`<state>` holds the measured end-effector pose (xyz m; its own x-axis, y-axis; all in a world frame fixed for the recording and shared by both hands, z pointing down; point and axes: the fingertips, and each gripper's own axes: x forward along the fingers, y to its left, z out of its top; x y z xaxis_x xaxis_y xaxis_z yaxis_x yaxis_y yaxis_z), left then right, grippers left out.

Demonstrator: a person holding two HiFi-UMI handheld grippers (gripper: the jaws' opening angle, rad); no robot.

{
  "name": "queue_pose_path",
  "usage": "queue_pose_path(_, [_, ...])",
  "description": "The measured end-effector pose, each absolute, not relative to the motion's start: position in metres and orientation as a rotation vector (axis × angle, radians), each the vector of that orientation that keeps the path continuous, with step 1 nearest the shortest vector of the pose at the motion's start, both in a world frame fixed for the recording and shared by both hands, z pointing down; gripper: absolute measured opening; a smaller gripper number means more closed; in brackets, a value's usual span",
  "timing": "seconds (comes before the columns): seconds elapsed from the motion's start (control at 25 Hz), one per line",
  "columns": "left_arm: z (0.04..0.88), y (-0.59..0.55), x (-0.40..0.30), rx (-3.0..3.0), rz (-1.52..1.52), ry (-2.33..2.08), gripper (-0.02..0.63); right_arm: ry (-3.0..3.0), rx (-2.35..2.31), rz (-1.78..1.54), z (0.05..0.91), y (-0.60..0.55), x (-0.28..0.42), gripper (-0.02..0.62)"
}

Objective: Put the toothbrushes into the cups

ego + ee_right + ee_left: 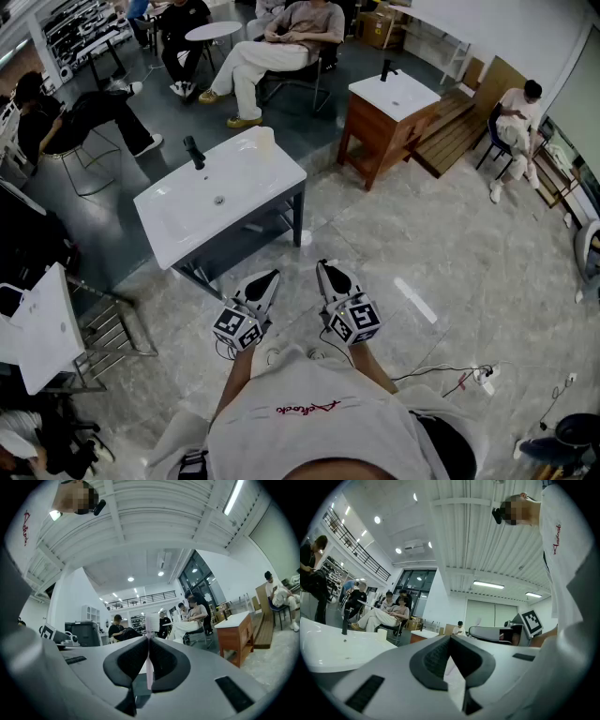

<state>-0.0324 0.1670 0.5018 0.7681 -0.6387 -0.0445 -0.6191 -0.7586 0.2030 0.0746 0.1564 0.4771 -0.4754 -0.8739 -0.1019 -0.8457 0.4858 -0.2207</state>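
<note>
A person holds both grippers close to the chest, pointing level toward a white basin unit (187, 211). A cream cup (265, 141) stands on the unit's far right corner, well beyond the jaws; the same cup (380, 634) looks small in the left gripper view. My right gripper (149, 639) is shut on a thin pink toothbrush (149, 667), whose pale head rises just above the tips. My left gripper (450, 638) has its tips together; a pale sliver shows between its pads, and I cannot tell what it is. In the head view, the left gripper (270, 277) and right gripper (325, 269) sit side by side.
A black tap (194, 152) stands on the white basin. A second basin on a wooden cabinet (389, 94) is at the back right. Seated people fill the far side. A metal rack (112, 333) is at the left, and cables (469, 380) lie on the floor at the right.
</note>
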Motion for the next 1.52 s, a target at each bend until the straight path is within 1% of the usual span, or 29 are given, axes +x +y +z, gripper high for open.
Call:
queue_pose_path(0.64, [0.509,0.184,-0.018,2.757,-0.143,-1.025,0.012,2.536,-1.454,-0.243,0.486,0.174,0.089,0.009])
queue_pose_path(1.28, [0.515,0.189,0.025,2.748,-0.085,-1.060,0.012,2.560,-1.417,-0.261,0.496,0.177,0.135,0.009])
queue_pose_path(1.52, [0.520,0.185,0.037,2.741,-0.078,-1.084,0.012,2.596,-1.371,-0.265,0.502,0.171,0.141,0.009])
